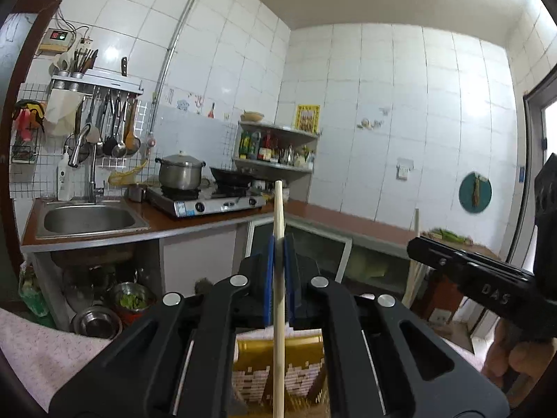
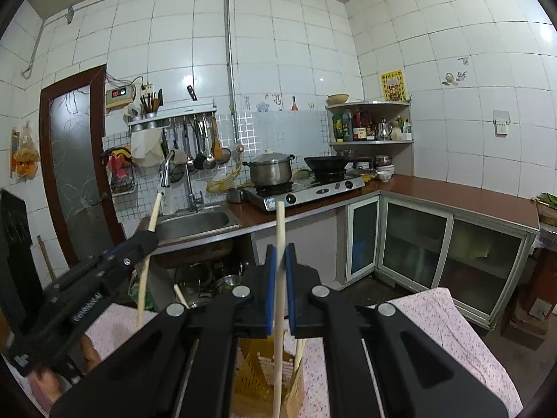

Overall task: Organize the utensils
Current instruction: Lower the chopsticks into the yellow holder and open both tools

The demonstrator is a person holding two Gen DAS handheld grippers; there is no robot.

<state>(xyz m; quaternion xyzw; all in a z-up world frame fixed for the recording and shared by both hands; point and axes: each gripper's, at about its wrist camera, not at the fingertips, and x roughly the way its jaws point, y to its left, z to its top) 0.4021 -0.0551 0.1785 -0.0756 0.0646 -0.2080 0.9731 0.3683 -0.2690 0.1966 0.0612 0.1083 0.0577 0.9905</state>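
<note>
While each gripper is clamped on a pale wooden chopstick, both sticks stand nearly upright above the yellow holder (image 1: 278, 365) that sits on the pink patterned cloth (image 2: 445, 317). The left gripper (image 1: 278, 247) has its blue pads (image 1: 269, 271) pressed tight against the left chopstick (image 1: 278, 278), whose lower end reaches down in front of the holder's latticed wall and whose top rises above the pads. Beside the holder, to the right in the left wrist view, the right gripper (image 1: 417, 249) shows as a dark bar with a hand (image 1: 515, 355) under it.

The right gripper (image 2: 280, 254) likewise pinches the right chopstick (image 2: 278, 299) between its blue pads (image 2: 290, 296), the stick's lower part hanging in front of the holder (image 2: 264, 376). Another chopstick (image 2: 299, 355) leans in the holder, just right of the held one. Left of the holder, the left gripper (image 2: 148, 235) holds its curved-looking stick (image 2: 144, 278) over the cloth's edge.
</note>
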